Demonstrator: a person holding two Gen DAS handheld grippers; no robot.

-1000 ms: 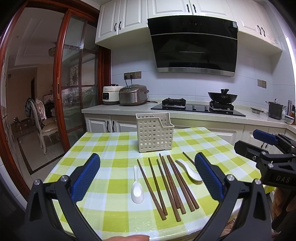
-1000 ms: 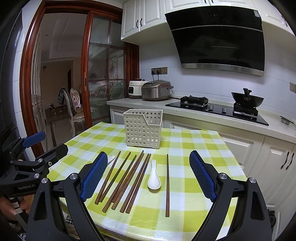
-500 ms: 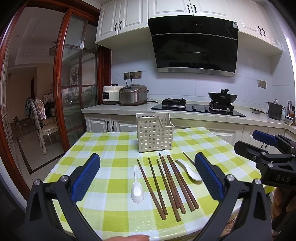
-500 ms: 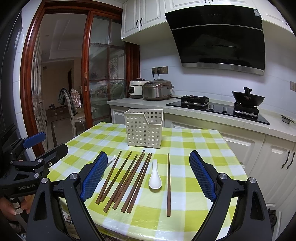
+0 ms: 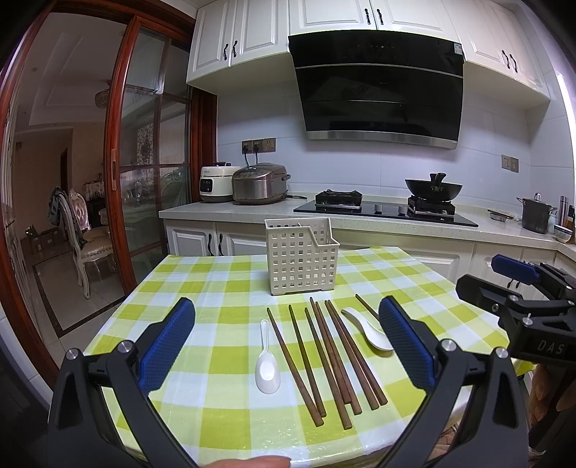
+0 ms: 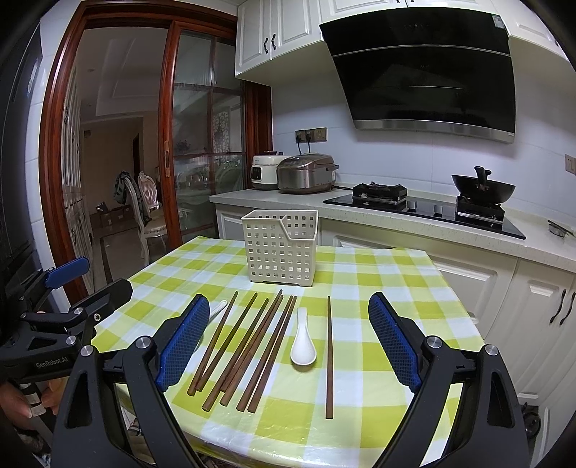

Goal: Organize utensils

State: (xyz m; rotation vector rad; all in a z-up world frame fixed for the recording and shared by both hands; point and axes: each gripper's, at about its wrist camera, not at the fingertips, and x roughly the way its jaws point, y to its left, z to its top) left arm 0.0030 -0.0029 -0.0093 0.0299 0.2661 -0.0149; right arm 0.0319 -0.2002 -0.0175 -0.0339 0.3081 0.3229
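Wooden chopsticks — seven; spoons — two; one basket. Both claws, left and right, gape wide, empty.

White cabinets, black range hood, wood-framed glass door, pale tiled wall.

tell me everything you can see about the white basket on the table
The basket is a cream plastic box with a grid of square holes in its walls. It is open at the top, with the front wall stepped, higher on one side, and an inner divider that seems to split it in two. It stands upright on short feet on the green checked tablecloth, toward the far end. Nothing can be seen inside it. The chopsticks and spoons lie in front of it, apart from it. Neither gripper touches it.
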